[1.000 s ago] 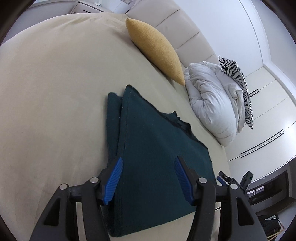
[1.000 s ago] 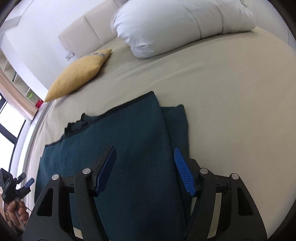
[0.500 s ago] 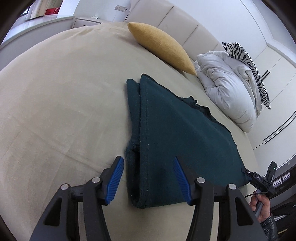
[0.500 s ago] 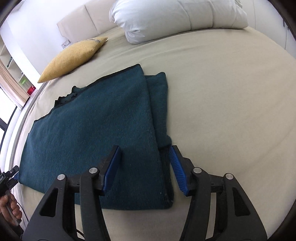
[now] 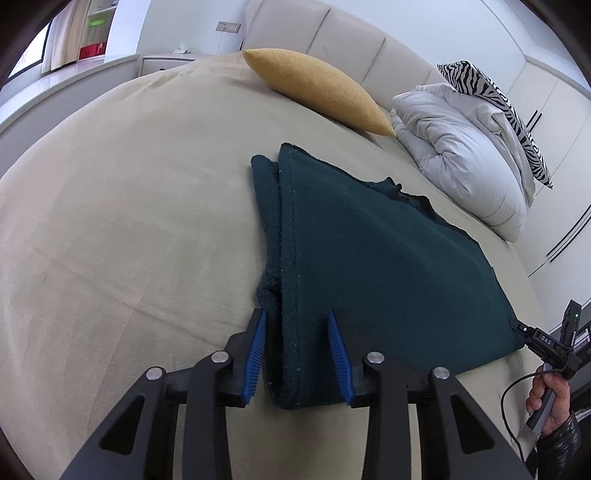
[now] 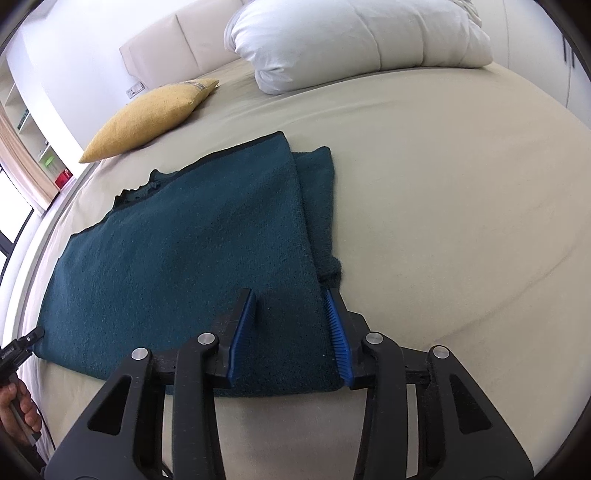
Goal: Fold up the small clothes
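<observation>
A dark teal knit garment [image 5: 369, 258] lies folded flat on the beige bed [image 5: 129, 221], a narrower layer showing along each side. My left gripper [image 5: 295, 314] straddles its near left corner; the jaws are closing with the folded edge between the blue pads, not pinched. My right gripper [image 6: 290, 293] straddles the near right corner of the garment [image 6: 184, 251], jaws also closing over the cloth. The right gripper [image 5: 546, 343] also shows at the left wrist view's far right edge, held by a hand [image 5: 550, 398].
A mustard pillow [image 5: 321, 92] and a bunched white duvet [image 5: 465, 162] lie beyond the garment by the padded headboard [image 5: 332, 33], with a zebra-striped cushion [image 5: 495, 107] on the duvet. Bare sheet [image 6: 461, 203] spreads to either side. The bed's near edge is close.
Both grippers drew back from over the garment's middle to its near corners and sank toward the cloth. Both pairs of jaws have narrowed around the folded edges.
</observation>
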A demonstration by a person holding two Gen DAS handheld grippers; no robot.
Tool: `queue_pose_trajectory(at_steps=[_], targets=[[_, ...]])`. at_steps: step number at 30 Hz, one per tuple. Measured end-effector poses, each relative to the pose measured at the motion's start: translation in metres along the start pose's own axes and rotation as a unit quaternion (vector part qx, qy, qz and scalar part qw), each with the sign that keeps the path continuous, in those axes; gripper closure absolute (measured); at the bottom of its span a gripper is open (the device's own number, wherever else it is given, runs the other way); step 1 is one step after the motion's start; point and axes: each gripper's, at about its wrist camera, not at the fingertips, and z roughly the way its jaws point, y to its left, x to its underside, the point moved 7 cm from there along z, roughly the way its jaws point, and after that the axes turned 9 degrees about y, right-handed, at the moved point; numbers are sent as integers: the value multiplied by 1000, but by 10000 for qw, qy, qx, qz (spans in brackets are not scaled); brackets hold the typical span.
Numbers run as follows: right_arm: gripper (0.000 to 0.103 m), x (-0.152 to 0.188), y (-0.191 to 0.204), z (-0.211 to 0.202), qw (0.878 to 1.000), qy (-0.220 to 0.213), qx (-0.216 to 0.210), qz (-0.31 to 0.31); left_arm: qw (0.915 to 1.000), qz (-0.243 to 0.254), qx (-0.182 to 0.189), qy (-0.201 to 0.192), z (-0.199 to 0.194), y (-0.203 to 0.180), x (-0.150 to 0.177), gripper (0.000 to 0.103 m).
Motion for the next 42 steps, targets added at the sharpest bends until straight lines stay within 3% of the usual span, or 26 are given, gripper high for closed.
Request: queue_pose_trajectory(at_steps=[6, 14, 16, 18, 38, 42], targets=[[73, 0, -2, -2, 10000, 10, -17, -17, 9999, 128, -97, -42, 1, -3, 4, 81], [75, 4, -2, -15, 9999, -115, 50, -8, 9996, 214, -149, -83, 0, -3, 5, 85], [83, 5, -1, -18, 9997, -142, 153, -93, 9996, 207, -141, -87, -1, -3, 6, 87], [97, 5, -2, -18, 9995, -117, 257, -144, 9997, 201, -129, -98, -2, -3, 7, 89], [98, 15, -5, -36, 9995, -272, 132, -104, 9993, 295, -55, -238, -17, -7, 20, 96], [99, 26, -13, -32, 9998, -171, 130, -20, 9998, 156, 68, -78, -11, 0, 29, 97]])
